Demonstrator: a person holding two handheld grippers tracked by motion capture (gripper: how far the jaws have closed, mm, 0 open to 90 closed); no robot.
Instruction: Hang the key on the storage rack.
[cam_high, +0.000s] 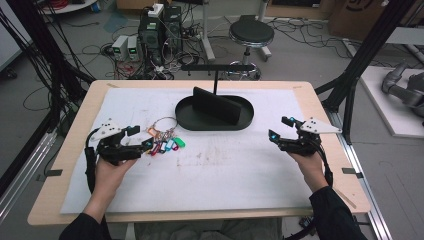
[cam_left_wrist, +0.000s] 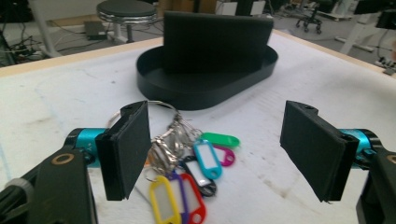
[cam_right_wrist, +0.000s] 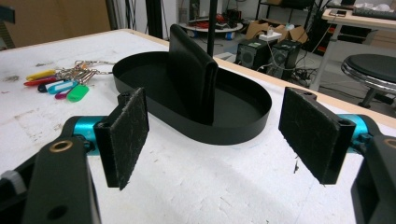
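Note:
A bunch of keys with coloured plastic tags (cam_high: 165, 142) lies on the white mat, hung on a large metal ring (cam_high: 163, 123). My left gripper (cam_high: 139, 137) stands open just left of the bunch; in the left gripper view the tags (cam_left_wrist: 196, 172) lie on the mat between its wide-apart jaws, nearer the left one. A black oval tray (cam_high: 214, 122) with an upright black slab (cam_high: 216, 106) and a T-shaped stand (cam_high: 216, 67) sits at the mat's far centre. My right gripper (cam_high: 280, 129) is open and empty, to the right of the tray (cam_right_wrist: 233, 133).
The white mat (cam_high: 210, 175) covers most of the wooden table (cam_high: 75, 150). Beyond the table stand a round stool (cam_high: 251, 34), computer boxes and tangled cables (cam_high: 155, 40). Black frame posts (cam_high: 360, 60) rise at the right.

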